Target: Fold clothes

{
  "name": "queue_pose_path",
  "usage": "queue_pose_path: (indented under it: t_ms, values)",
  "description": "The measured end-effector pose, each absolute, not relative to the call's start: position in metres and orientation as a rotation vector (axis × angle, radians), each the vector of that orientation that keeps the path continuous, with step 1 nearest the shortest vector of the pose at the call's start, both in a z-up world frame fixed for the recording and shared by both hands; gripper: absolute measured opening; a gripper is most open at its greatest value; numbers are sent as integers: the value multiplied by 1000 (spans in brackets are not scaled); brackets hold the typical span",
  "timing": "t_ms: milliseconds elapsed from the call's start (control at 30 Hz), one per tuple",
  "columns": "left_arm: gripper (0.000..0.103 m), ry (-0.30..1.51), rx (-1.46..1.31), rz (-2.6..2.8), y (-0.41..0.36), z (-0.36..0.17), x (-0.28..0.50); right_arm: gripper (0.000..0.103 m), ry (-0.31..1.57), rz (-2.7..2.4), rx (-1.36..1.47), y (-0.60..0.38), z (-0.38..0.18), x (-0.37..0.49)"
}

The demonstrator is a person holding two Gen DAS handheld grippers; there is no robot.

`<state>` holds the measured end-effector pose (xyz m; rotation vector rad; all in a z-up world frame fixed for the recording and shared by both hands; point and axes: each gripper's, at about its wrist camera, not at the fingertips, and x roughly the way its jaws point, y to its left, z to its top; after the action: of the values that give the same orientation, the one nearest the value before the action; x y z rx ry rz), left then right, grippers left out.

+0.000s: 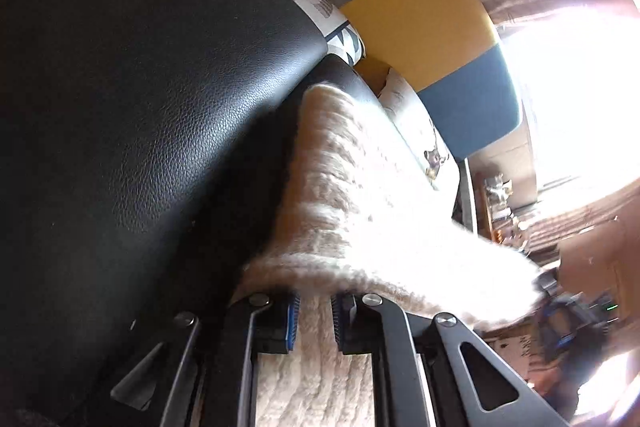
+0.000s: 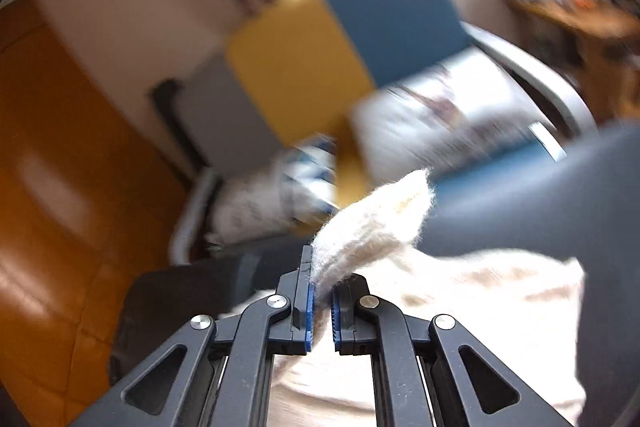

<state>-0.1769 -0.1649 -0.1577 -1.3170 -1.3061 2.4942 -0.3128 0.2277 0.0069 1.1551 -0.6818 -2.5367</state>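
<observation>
From the left wrist camera, the left gripper [image 1: 314, 311] is low in the picture with its 2 blue pads [image 1: 293, 323] a small way apart. The fuzzy cream knit garment [image 1: 352, 211] runs between the pads and up ahead of them. The pictures do not show if the pads press on it, so I cannot tell if the left gripper holds it. The garment lies on a black leather seat [image 1: 140, 87], which spreads out to the left of the gripper. Far ahead is a chair [image 1: 424, 27] with grey, yellow and blue blocks. At the right edge, past the garment's end, the other gripper shows, but it is blurry.

From the right wrist camera, the right gripper [image 2: 322, 307] is closed tight on a bunched bit of the garment [image 2: 372, 231]. The cloth sticks up ahead of its pads [image 2: 308, 315] and more spreads under and to the right. The chair [image 2: 344, 39] ahead is blurry, and an orange-brown leather cushion [image 2: 60, 187] is to the left.
</observation>
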Motion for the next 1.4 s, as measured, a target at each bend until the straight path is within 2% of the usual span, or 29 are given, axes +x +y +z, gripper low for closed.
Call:
queue_pose_path:
  t_ms: [133,267,300,467,700,800,833,867,900,1033,1100,1233,1300,1400]
  values:
    - [11,-1216,-1330,2527,-157,-155,-174,7,-902,-2485,1356,275,-83,-295]
    - [13,-1205,-1315,2491,-155,-153,-169,7,-1079,-2391,1391,300,-139,-282]
    - [16,-1210,-1307,2475,-155,-152,-167,8,-1117,-2371,1372,302,-144,-280]
    - [18,-1252,-1229,2398,-154,-148,-148,17,-1352,-2218,1268,316,-164,-276]
    - [22,-1311,-1195,2383,-154,-138,-156,20,-1457,-2184,1199,323,-169,-277]
    - [19,-1296,-1353,2390,-149,-153,-178,20,-1454,-2236,1193,321,-159,-279]
    - [14,-1293,-1381,2398,-149,-159,-180,19,-1397,-2300,1213,320,-154,-282]
    - [14,-1270,-1374,2424,-149,-159,-178,17,-1321,-2357,1219,318,-146,-285]
    - [13,-1225,-1366,2458,-148,-156,-175,10,-1225,-2406,1204,313,-133,-288]
    - [10,-1038,-1374,2550,-137,-151,-165,9,-866,-2563,1082,295,-82,-291]
    - [10,-998,-1379,2557,-136,-151,-165,9,-783,-2605,1119,293,-84,-294]
    - [10,-976,-1401,2539,-134,-151,-171,9,-829,-2576,1317,305,-130,-299]
    - [11,-949,-1412,2532,-130,-150,-174,8,-919,-2545,1304,313,-139,-297]
    - [13,-926,-1404,2524,-131,-141,-162,13,-999,-2533,1284,323,-137,-290]
